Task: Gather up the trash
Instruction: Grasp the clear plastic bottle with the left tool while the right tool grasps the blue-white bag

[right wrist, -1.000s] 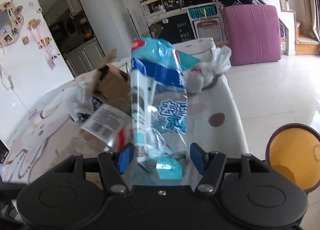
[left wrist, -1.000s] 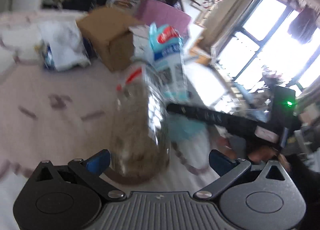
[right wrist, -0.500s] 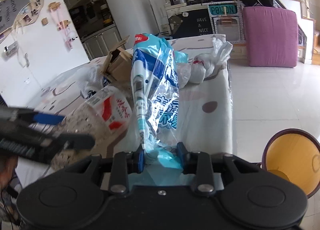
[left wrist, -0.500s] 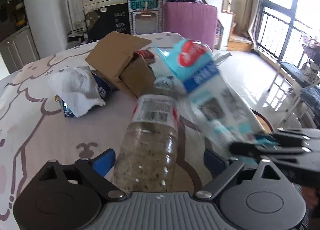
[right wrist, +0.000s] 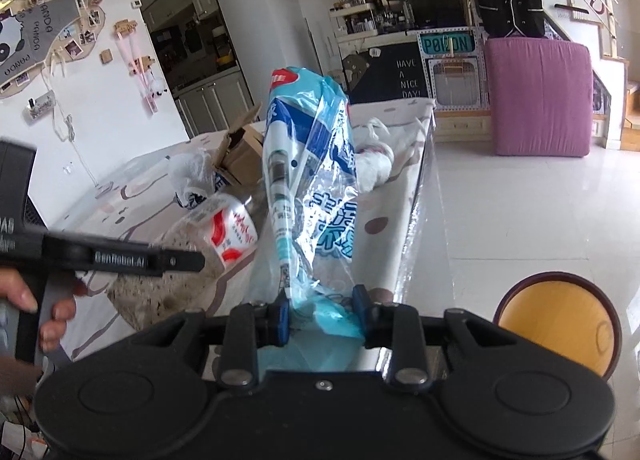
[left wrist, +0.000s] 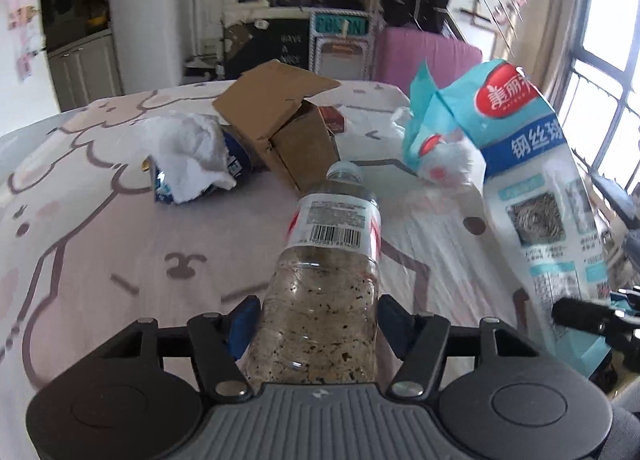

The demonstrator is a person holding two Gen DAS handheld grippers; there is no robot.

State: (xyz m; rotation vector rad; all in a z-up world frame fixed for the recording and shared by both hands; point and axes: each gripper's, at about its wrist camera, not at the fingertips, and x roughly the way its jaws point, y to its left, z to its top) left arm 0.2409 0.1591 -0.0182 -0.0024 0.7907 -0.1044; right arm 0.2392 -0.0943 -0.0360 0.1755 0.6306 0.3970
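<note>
— Two grippers were in view; what had each got?
— Right gripper point(right wrist: 322, 314) had its jaws clamped on the bottom of a blue and clear plastic packet point(right wrist: 310, 164), which stood up in front of it, beside the bench point(left wrist: 100, 228) edge.
— And the left gripper point(left wrist: 316, 324)?
— Its jaws were closing with a plastic bottle point(left wrist: 328, 272) between them, pads at the bottle's sides. The bottle's neck pointed away over the bench; its lower part looked speckled with dirt.
— Anything else on the bench?
— A cardboard box point(left wrist: 280, 120), a crumpled white bag point(left wrist: 188, 152) and a white bundle point(right wrist: 376, 164). A round bin with a yellow inside point(right wrist: 556, 320) stood on the floor to the right.
</note>
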